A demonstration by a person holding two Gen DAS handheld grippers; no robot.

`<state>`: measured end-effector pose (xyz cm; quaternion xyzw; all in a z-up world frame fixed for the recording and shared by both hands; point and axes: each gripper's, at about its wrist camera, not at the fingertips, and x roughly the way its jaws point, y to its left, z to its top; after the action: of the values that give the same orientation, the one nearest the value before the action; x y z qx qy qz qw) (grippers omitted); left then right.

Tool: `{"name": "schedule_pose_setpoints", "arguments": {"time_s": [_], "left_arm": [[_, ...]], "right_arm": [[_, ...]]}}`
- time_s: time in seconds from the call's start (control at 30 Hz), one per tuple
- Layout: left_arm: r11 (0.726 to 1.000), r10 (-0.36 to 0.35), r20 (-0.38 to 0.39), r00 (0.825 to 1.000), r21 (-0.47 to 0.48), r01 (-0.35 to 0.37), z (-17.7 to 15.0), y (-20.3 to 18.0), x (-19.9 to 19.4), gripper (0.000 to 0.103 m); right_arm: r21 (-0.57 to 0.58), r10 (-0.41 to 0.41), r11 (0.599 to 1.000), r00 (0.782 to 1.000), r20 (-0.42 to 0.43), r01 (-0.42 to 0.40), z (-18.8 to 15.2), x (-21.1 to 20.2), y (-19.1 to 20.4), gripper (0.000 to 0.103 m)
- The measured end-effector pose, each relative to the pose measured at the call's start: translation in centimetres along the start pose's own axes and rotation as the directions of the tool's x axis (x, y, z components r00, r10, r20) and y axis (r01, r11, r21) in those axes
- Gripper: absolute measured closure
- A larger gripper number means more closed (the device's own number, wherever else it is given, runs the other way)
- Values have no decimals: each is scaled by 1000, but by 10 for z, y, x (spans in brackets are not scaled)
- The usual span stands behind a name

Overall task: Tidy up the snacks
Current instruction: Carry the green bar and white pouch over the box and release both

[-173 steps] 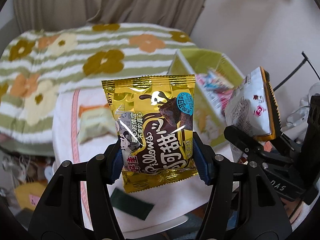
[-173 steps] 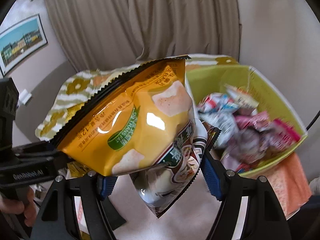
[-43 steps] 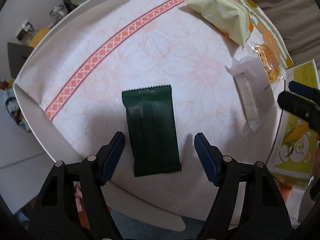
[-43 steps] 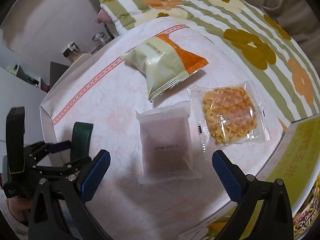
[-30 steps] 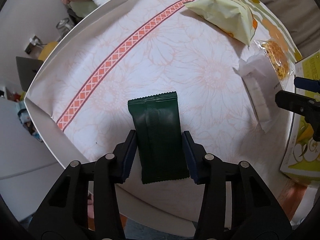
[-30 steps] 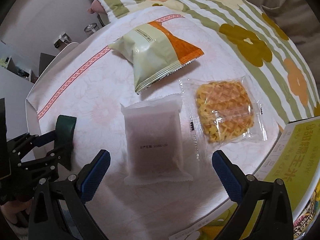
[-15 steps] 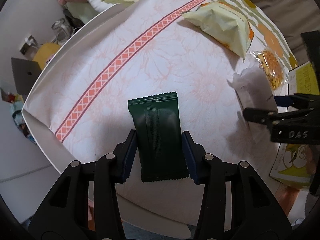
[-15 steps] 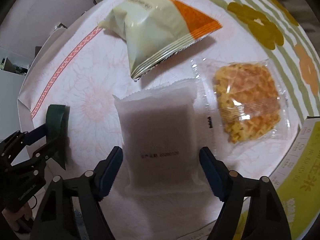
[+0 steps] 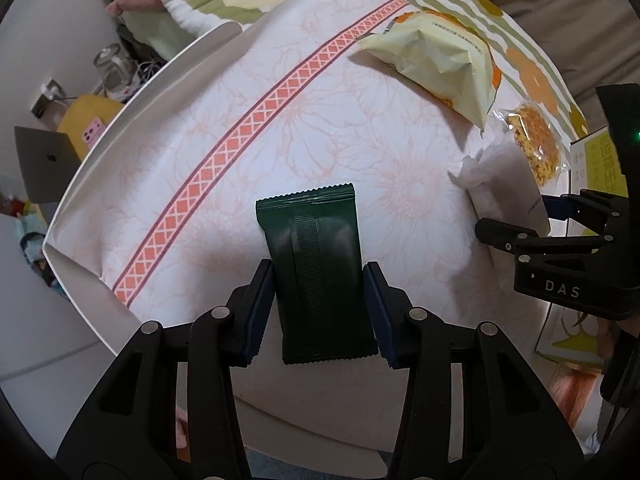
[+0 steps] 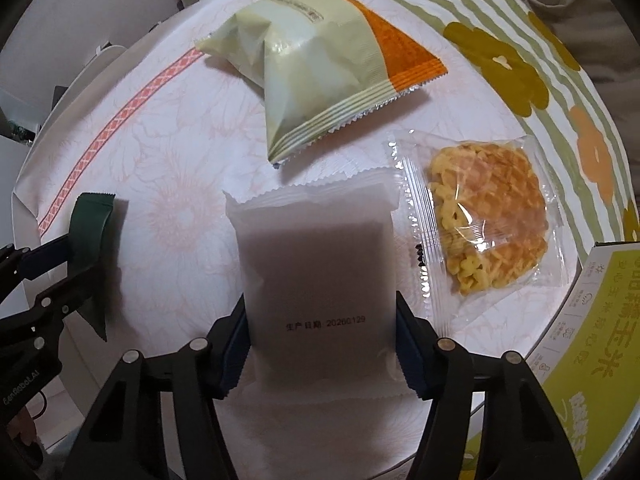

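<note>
Dark green packet (image 9: pixel 316 276) is clamped by left gripper (image 9: pixel 318 312) on the tablecloth (image 9: pixel 240 128). Right of it, white packet (image 10: pixel 316 280) is squeezed by right gripper (image 10: pixel 320 348), jaws just closed in.

A: What is differing from a few seconds back?

B: The gold snack bag and the orange chip bag are no longer being held up; both grippers are now pointing down at the counter (image 9: pixel 280 128).

A: And the left gripper (image 9: pixel 318 312)?

B: Its jaws, wide apart a moment ago, are now clamping the dark green packet (image 9: pixel 316 276).

A: The right gripper (image 10: pixel 320 344)?

B: It is sitting lower, and its jaws have just been closing; they are now touching both sides of the frosted white packet (image 10: pixel 316 276).
</note>
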<state>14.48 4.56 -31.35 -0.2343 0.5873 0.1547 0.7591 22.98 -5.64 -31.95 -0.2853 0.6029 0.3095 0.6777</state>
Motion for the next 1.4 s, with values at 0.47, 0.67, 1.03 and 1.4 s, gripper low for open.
{"name": "schedule_pose_setpoints", "arguments": {"time_s": [0.47,0.67,1.03,1.4], "left_arm": [[988,-67,83,994,142,55,37,-25,-59,62],[949,-146,137,980,298,100,60,-70,-99,62],[824,-313,149,938,534,190,80,-197,-150,62],[703,-416,50,908,650,287,65,-335,-149,62]], "right_arm": [[144,48,987,980,194,-77,-7,-96,-4,44],[261,-8,963,956,294,-72,-27,-151,-30,44],[498,-135,863,913,386,-83,-106,-220,-125,44],[650,-249,758,898,362,-51,-193,-248,-211,44]]}}
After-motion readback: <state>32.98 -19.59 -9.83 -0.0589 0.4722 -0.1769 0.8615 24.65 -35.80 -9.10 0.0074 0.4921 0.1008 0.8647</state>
